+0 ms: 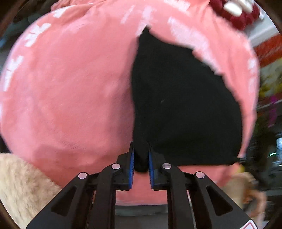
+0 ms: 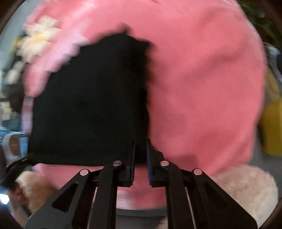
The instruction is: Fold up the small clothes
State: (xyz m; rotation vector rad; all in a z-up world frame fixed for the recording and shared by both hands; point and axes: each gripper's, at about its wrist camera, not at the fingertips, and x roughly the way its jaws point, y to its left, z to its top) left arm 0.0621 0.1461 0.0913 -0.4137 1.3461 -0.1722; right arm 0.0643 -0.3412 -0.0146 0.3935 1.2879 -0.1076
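Note:
A small black garment (image 1: 185, 105) lies spread on a pink cloth (image 1: 70, 88) that covers the surface. My left gripper (image 1: 141, 155) is shut on the garment's near left corner, with a bunched fold of black fabric pinched between its blue pads. In the right wrist view the same black garment (image 2: 88, 105) fills the left half over the pink cloth (image 2: 202, 88). My right gripper (image 2: 140, 149) is shut on its near right corner, at the straight near hem. Both views are blurred.
A fuzzy cream sleeve (image 1: 21, 185) shows at the lower left of the left wrist view, and another cream sleeve (image 2: 246, 186) at the lower right of the right wrist view. Red and white items (image 1: 236, 10) lie beyond the cloth. A yellow object (image 2: 273, 126) stands at right.

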